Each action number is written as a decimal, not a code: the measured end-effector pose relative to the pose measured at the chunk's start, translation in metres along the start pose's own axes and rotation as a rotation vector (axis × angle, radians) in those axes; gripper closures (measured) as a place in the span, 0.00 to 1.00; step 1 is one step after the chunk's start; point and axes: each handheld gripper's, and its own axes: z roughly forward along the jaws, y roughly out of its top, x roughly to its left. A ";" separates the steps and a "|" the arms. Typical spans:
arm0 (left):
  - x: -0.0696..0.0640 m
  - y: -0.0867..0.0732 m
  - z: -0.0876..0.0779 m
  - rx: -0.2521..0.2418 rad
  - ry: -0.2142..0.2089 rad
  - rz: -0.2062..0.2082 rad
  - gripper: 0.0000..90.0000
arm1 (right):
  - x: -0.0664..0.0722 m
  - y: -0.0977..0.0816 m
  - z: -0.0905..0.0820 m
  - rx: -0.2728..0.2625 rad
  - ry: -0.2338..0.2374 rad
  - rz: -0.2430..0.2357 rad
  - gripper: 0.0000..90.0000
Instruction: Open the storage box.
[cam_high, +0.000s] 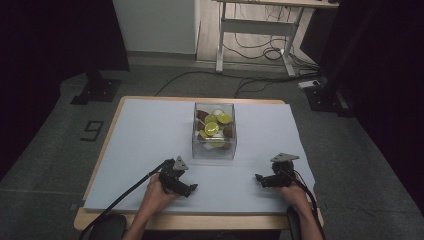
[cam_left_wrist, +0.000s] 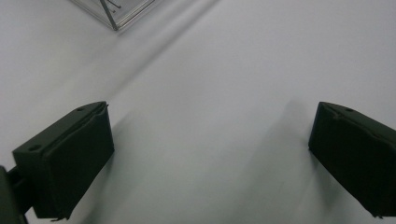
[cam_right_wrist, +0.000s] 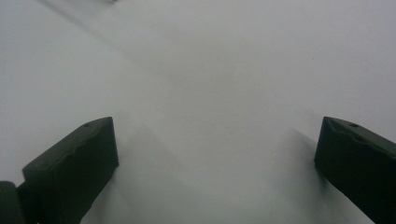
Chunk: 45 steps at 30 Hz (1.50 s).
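**Clear box of capsules parked mid-counter, both claws idle**

Clear plastic box (cam_high: 214, 131) stood at the middle of the counter (cam_high: 140, 145) on a pale sheet, probably set there for equal reach from either side. Held a heap of yellow-green, brown and white capsules (cam_high: 214, 126), loosely piled. Left claw (cam_high: 190, 188) rested near the front edge, well apart from the box, jaws spread wide with nothing between, tips aimed inward toward the other. Right claw (cam_high: 259, 178) mirrored it, likewise spread and empty. Forearms came in low from the near edge, hands settled on the sheet. Seemingly a start pose. Caught a corner of the box (cam_left_wrist: 114, 14) ahead of the left claw (cam_left_wrist: 210, 140).
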 end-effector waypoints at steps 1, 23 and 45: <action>0.000 0.000 0.000 0.000 -0.001 -0.001 0.00 | 0.000 0.000 0.000 0.000 0.000 0.000 0.00; 0.000 0.000 0.000 -0.002 0.000 -0.002 0.00 | 0.005 0.005 -0.002 0.030 -0.017 -0.025 0.03; 0.002 0.005 -0.015 -0.047 -0.046 -0.023 0.08 | 0.018 0.018 -0.020 -0.015 0.018 -0.061 0.00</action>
